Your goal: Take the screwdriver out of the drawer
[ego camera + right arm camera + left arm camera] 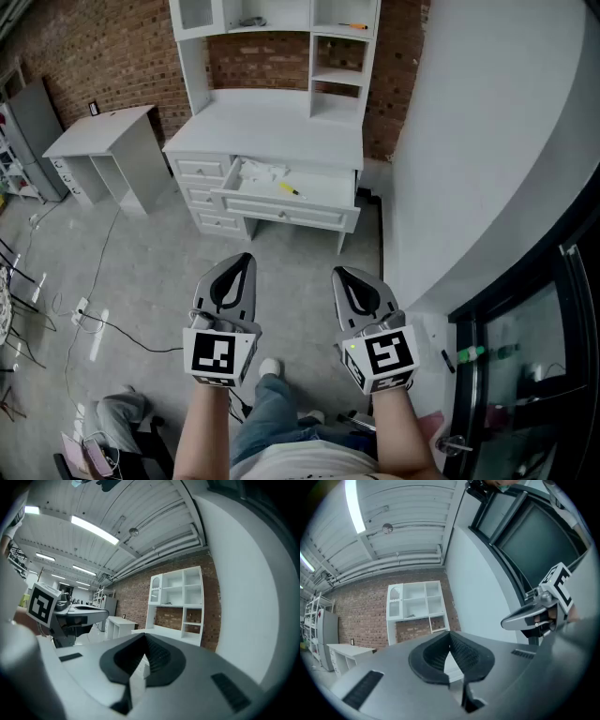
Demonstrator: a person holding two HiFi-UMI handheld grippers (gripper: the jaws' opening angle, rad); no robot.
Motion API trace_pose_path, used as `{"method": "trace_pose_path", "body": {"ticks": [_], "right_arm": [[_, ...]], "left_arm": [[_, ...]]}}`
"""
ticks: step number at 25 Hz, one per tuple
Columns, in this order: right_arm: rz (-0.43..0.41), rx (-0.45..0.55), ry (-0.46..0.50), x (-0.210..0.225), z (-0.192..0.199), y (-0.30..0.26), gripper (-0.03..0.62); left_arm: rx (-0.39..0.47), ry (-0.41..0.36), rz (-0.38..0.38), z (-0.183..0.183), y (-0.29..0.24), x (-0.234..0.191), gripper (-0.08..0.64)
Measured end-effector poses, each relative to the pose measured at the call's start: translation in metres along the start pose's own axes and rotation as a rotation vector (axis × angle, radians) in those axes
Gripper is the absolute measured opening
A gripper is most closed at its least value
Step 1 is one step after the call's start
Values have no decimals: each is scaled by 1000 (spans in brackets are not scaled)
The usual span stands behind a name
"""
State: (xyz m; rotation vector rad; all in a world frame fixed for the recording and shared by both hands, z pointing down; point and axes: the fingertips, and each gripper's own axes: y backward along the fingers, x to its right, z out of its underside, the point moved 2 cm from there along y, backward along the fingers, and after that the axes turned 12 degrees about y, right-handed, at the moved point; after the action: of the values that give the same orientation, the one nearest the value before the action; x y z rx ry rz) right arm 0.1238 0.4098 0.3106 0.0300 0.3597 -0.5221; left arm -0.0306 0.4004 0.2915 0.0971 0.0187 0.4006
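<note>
Two grey plastic grippers with black ribbed pads are being held out side by side in front of a standing person, both aiming roughly level towards a white wooden desk with a shelf unit on top. The left gripper (246, 260) is showing its jaws pressed together with nothing between them. The right gripper (339, 274) is likewise fully closed and carrying nothing.

The desk is standing well apart from both grippers, against a red brick wall (103, 47), with bare grey concrete floor (150, 281) lying between it and the person. Its white tabletop (272, 127) is sitting just above a wide white drawer (281, 208), which is hanging pulled out towards the person, so its inside is showing from above.

Inside the drawer a small yellow-handled screwdriver (289, 189) is lying flat near the middle, angled slightly. Some crumpled white material (264, 172) is lying just beside it, towards the back left.

The closed, empty jaws and the distance suggest the reach is not yet under way. The person is probably needing to step closer and spread one gripper's jaws before lowering it over the handle.
</note>
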Motion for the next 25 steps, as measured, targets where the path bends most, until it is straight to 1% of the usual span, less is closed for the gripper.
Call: {"method": "trace_pose_path", "body": {"ticks": [3,6,9,14,19,21,25], "right_arm": [[8,-19,-7,-3,6,-21,9],[4,-35,-10,0,11,-52,9],[12,-55,-4,11,17,-88,9],[43,-44,-18,28,14,-163,9],[86,-53,7,39,9,-231,11],[111,-58,3,45,7,-251,11],[107,-73,-2,50,4,-279,11]], "left_arm": [[-11,6,8,6,-11,-19,12],[-15,23,-3,12,-29,-44,12],[-25,45,6,21,-61,-68,12],[-35,57,25,34,-117,-119,12],[-24,68,50,36,-167,-175,12],[-22,78,59,35,-184,-193,12],[-23,95,72,35,-207,-219,12]]}}
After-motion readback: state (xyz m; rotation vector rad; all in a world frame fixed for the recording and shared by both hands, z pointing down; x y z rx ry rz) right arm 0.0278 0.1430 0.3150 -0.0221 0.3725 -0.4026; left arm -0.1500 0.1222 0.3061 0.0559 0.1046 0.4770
